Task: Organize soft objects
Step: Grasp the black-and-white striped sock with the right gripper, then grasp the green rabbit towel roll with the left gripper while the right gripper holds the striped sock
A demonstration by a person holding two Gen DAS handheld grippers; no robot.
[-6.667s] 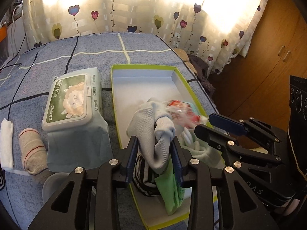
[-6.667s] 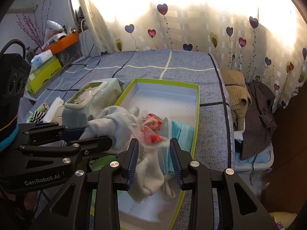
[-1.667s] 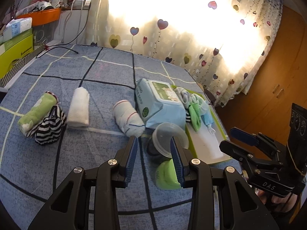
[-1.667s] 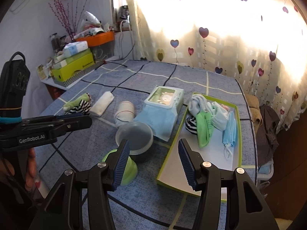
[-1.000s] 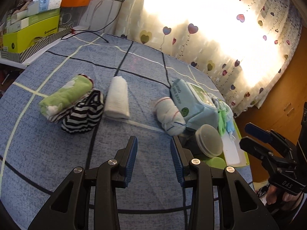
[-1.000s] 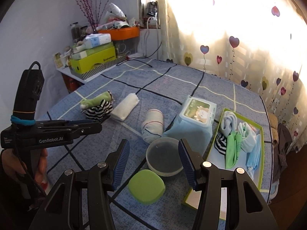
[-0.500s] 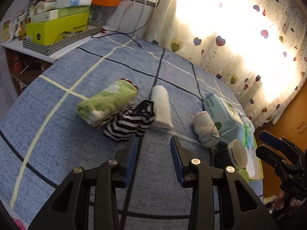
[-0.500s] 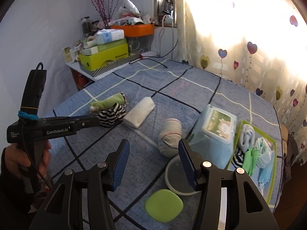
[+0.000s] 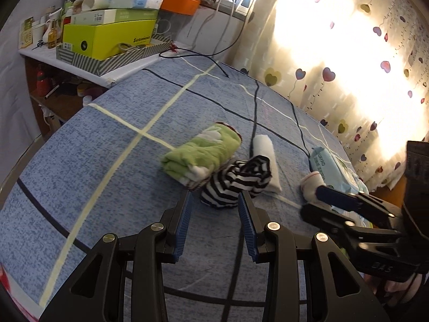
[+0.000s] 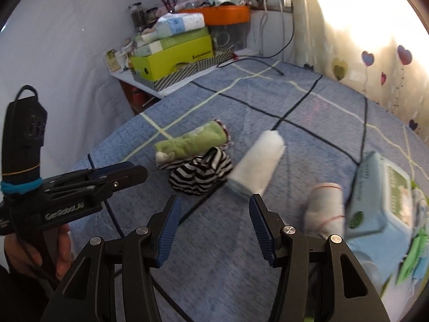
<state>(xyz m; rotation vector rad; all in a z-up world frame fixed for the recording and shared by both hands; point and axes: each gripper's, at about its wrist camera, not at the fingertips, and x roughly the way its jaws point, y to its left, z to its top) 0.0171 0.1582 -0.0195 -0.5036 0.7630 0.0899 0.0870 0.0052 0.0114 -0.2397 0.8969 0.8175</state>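
On the blue checked bedcover lie a green rolled towel [image 9: 203, 153], a black-and-white striped bundle [image 9: 236, 182], a white rolled cloth [image 9: 265, 158] and a white sock roll with red stripes [image 9: 311, 183]. My left gripper [image 9: 214, 201] is open and empty, its tips just short of the striped bundle. In the right wrist view my right gripper [image 10: 214, 201] is open and empty, a little short of the striped bundle [image 10: 201, 173] and the white roll [image 10: 257, 166]. The green roll [image 10: 193, 141] lies behind them. The left gripper [image 10: 142, 173] hovers at the left.
A pale blue wipes pack [image 10: 383, 198] sits right of the sock roll [image 10: 325, 209]. A side shelf carries a lime-green box [image 10: 174, 59] and clutter beyond the bed's left edge. A black cable [image 9: 254, 112] runs across the cover. Heart-print curtains [image 9: 348, 53] hang behind.
Both grippers have swung left across the bed and come closer to the rolled cloths. The tray, bowl and green lid have slid out of view. Both pairs of jaws kept their width.
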